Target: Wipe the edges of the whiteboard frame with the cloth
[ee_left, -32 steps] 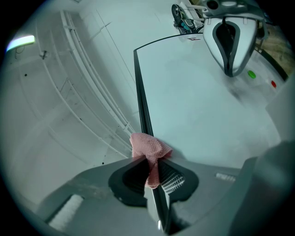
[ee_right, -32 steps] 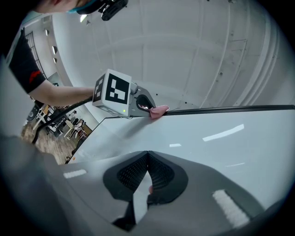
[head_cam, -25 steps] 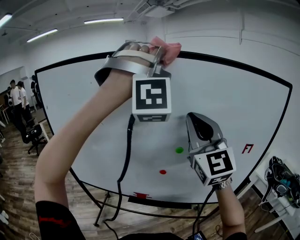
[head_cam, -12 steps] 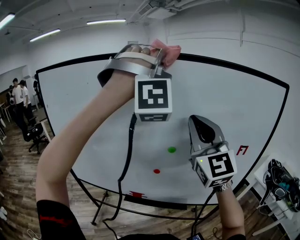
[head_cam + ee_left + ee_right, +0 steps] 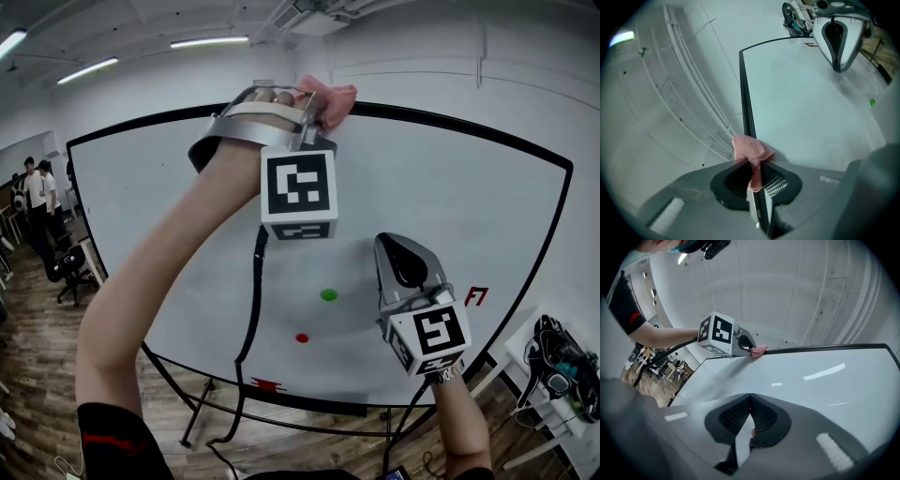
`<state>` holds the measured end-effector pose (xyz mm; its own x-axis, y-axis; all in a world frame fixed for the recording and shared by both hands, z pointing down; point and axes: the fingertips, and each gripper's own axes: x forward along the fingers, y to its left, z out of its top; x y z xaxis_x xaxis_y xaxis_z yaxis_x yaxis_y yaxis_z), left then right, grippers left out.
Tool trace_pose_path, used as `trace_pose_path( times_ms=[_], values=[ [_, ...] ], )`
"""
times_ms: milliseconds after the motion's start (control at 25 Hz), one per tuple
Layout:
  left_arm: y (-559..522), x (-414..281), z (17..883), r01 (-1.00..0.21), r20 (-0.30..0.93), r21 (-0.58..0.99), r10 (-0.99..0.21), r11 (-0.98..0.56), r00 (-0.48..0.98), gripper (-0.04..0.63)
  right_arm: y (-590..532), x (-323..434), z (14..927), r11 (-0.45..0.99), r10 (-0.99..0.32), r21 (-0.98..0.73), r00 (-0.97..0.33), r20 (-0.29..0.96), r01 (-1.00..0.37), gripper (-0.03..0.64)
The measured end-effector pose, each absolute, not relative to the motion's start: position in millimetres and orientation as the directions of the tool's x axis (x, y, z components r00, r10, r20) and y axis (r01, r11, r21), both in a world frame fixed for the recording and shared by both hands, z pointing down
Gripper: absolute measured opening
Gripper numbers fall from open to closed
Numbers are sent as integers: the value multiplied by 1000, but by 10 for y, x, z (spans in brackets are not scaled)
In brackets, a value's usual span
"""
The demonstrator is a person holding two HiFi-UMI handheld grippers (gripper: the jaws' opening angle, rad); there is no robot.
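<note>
Cloth point(image 5: 751, 152): pink, waffle-weave, crumpled. Pinched between jaws of left gripper point(image 5: 754, 177) and pressed on top edge of frame point(image 5: 441, 116). Frame thin, black; whiteboard point(image 5: 450, 187) glossy white. Right gripper point(image 5: 750, 413): jaws closed together, nothing between, ribbed black pads, held before board face. Green magnet point(image 5: 328, 294) and red magnet point(image 5: 302, 337), both round, low on board.

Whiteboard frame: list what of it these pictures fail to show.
- Left gripper view: the cloth and the left gripper claw cover the whiteboard frame where they meet.
- Head view: the right gripper and wrist hide part of the bottom edge.
- Head view: the red marking is too small to read.
</note>
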<state>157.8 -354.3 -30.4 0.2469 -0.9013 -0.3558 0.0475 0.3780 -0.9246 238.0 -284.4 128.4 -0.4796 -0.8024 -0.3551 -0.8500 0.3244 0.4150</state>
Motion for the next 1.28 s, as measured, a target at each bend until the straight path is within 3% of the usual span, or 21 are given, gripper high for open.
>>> trace_pose_path(
  times_ms=[1280],
  values=[
    [-3596,1541,-216,49,-322,-933,-885,358,336,44,-2727,1834,1297,249,-830,439,-424,-362,-863,2]
  ],
)
